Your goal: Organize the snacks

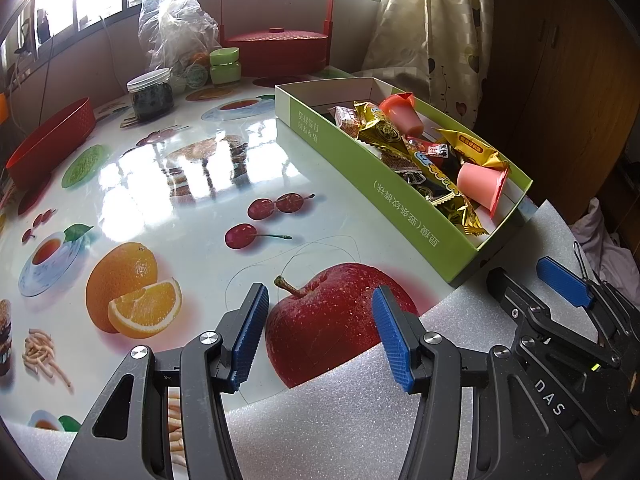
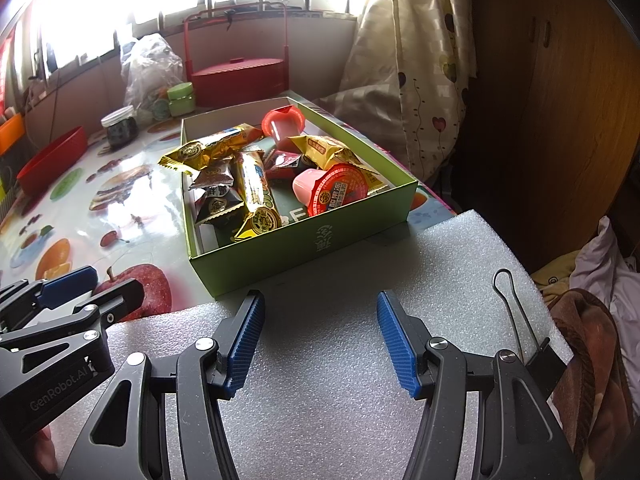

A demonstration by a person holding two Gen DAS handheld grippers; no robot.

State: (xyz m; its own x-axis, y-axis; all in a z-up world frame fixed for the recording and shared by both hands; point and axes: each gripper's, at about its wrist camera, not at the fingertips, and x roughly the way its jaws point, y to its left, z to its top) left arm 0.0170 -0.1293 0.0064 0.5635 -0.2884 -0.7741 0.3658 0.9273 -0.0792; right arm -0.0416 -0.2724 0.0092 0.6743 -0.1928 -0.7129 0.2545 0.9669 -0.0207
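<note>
Both the left gripper (image 1: 320, 340) and right gripper (image 2: 320, 340) gape empty — the green box (image 2: 304, 240) of snacks lies lengthwise ahead, nearer the right.

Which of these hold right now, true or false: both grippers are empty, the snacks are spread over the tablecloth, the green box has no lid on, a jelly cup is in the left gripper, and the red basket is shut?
1. Both the left gripper and the right gripper are open and empty. True.
2. The snacks are spread over the tablecloth. False: they lie inside the green box.
3. The green box has no lid on. True.
4. A pink jelly cup is in the left gripper. False: it lies in the box.
5. The red basket at the back has its lid on. True.
</note>
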